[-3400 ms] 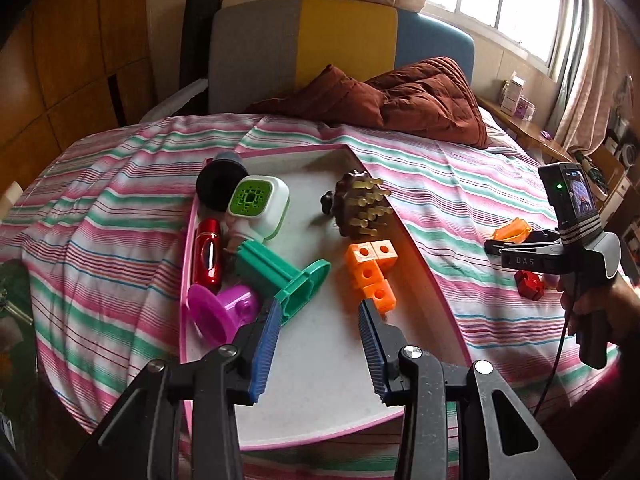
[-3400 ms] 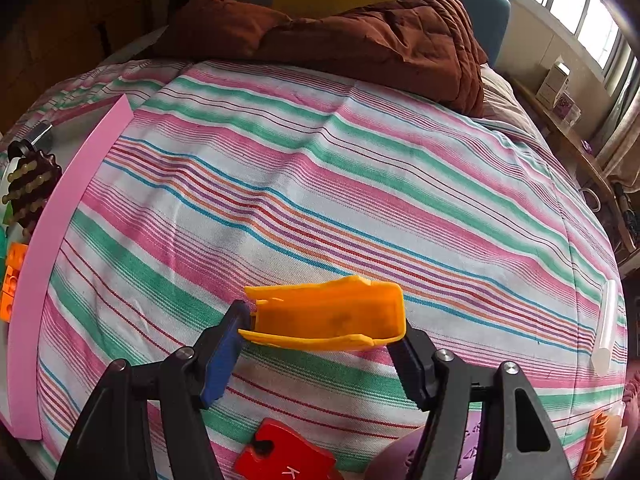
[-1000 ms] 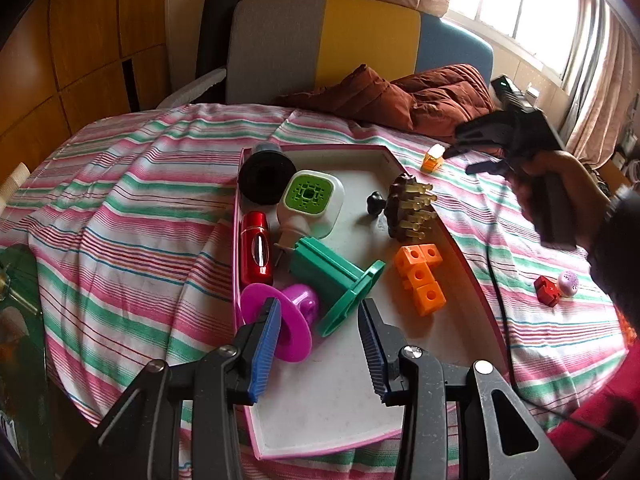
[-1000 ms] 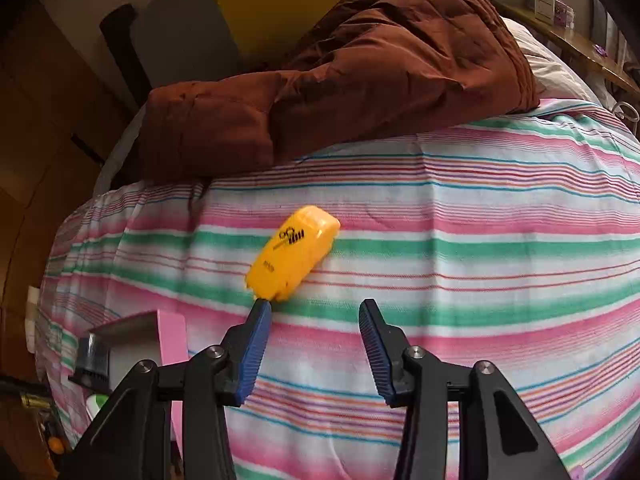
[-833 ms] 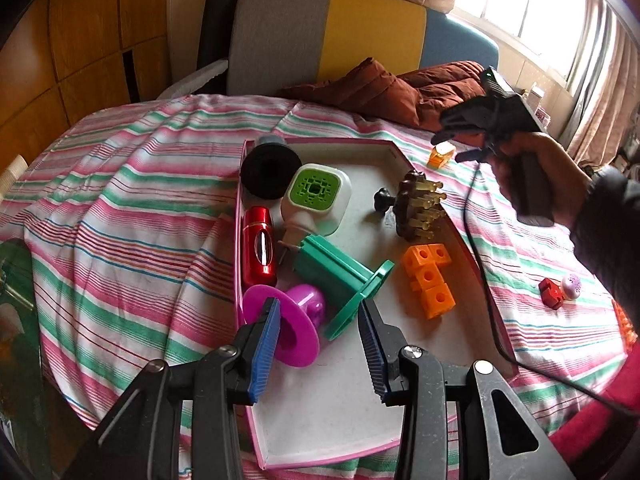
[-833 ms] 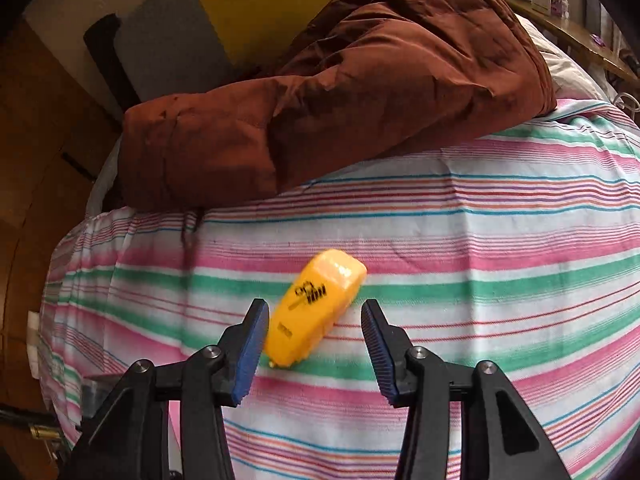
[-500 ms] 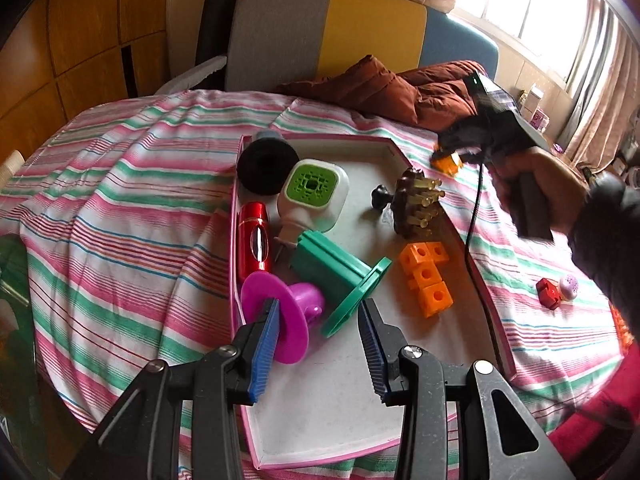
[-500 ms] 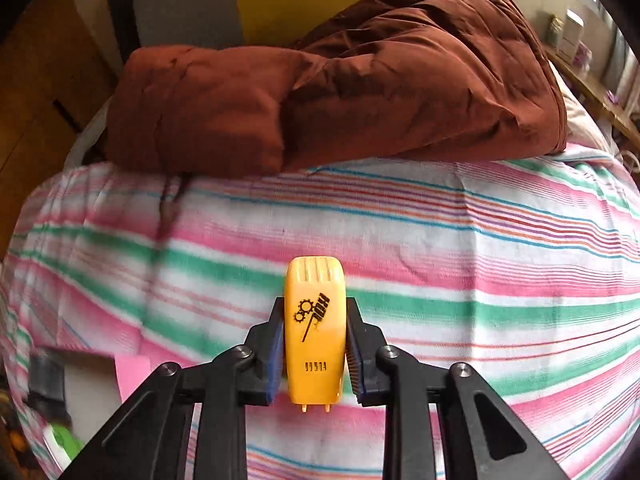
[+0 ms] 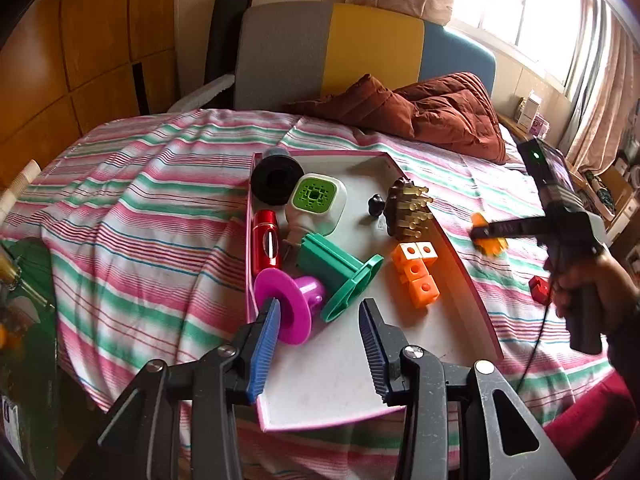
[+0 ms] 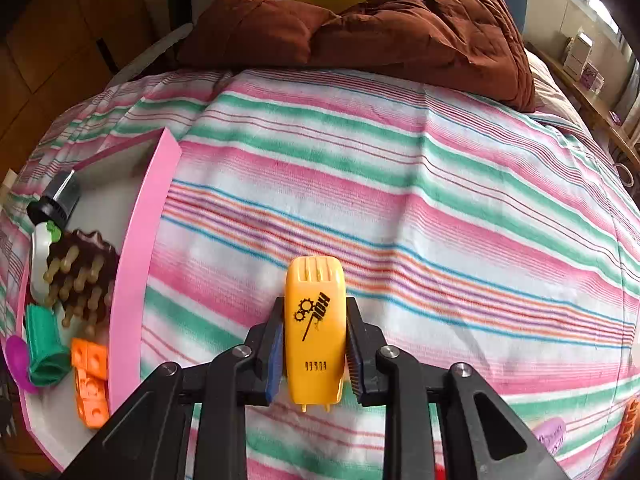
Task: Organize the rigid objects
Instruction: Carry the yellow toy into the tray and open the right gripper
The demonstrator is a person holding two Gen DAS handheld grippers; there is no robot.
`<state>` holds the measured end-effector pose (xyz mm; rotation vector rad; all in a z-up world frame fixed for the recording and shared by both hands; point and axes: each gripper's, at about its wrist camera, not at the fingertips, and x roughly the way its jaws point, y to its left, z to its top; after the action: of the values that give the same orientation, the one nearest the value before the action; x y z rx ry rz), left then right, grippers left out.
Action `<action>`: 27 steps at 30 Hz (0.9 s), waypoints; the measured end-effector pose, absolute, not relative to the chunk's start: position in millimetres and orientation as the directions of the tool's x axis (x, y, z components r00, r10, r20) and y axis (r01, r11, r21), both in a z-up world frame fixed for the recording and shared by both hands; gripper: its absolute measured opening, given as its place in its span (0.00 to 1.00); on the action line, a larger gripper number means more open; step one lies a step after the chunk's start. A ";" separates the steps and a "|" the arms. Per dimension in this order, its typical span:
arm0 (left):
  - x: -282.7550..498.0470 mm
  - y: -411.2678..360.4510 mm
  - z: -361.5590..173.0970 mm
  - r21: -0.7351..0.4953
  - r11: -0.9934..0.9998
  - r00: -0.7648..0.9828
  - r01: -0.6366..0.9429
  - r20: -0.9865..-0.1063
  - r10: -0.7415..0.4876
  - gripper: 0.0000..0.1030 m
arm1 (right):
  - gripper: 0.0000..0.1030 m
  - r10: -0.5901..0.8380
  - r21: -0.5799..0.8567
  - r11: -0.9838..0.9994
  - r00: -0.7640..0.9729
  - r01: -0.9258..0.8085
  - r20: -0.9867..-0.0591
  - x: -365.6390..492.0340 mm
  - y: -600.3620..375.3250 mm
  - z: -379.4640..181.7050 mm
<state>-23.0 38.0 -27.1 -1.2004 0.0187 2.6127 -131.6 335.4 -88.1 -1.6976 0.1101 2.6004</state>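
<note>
Left wrist view shows the left claw (image 9: 318,340) opening a little with nothing in it, just above the near end of the pink tray (image 9: 468,280). A pink cup (image 9: 290,308) lies in front of its left finger. To its right, the right claw (image 10: 314,344) is shut tight on a yellow toy (image 10: 315,328), over the striped sheet (image 10: 400,220) beside the tray. The smooth toy could slip out if tipped. The right hand (image 9: 588,280) is partly cut off.

Black claw (image 9: 318,344), blue ribbed pads, silver screws
</note>
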 end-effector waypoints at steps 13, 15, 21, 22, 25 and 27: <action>-5.6 23.2 -28.5 -0.084 -0.973 -0.636 -0.216 -0.744 0.205 0.42 | 0.25 -0.201 0.183 -0.979 -0.495 0.084 -0.846 -58.0 278.1 -39.8; -4.3 20.2 -29.5 -0.083 -0.975 -0.637 -0.208 -0.744 0.199 0.42 | 0.25 -0.237 0.192 -0.971 -0.493 0.139 -0.837 -57.1 254.2 -37.2; -3.9 11.8 -33.2 -0.084 -0.980 -0.637 -0.183 -0.749 0.183 0.42 | 0.25 -0.309 0.205 -0.943 -0.458 0.263 -0.834 -49.3 203.7 -35.3; -3.7 10.1 -33.8 -0.085 -0.980 -0.637 -0.179 -0.749 0.181 0.42 | 0.25 -0.311 0.204 -0.941 -0.445 0.272 -0.840 -50.5 196.8 -38.0; -4.9 5.7 -36.4 -0.085 -0.982 -0.636 -0.168 -0.752 0.174 0.42 | 0.25 -0.301 0.195 -0.937 -0.390 0.288 -0.870 -54.0 179.6 -49.5; -6.1 3.2 -38.9 -0.088 -0.983 -0.631 -0.158 -0.757 0.169 0.42 | 0.25 -0.287 0.188 -0.941 -0.371 0.280 -0.883 -56.2 173.7 -56.7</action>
<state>-6.1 3.2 -38.9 -1.2472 -0.0191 2.6842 -56.2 173.7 -56.7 -1.8899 0.0121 2.9286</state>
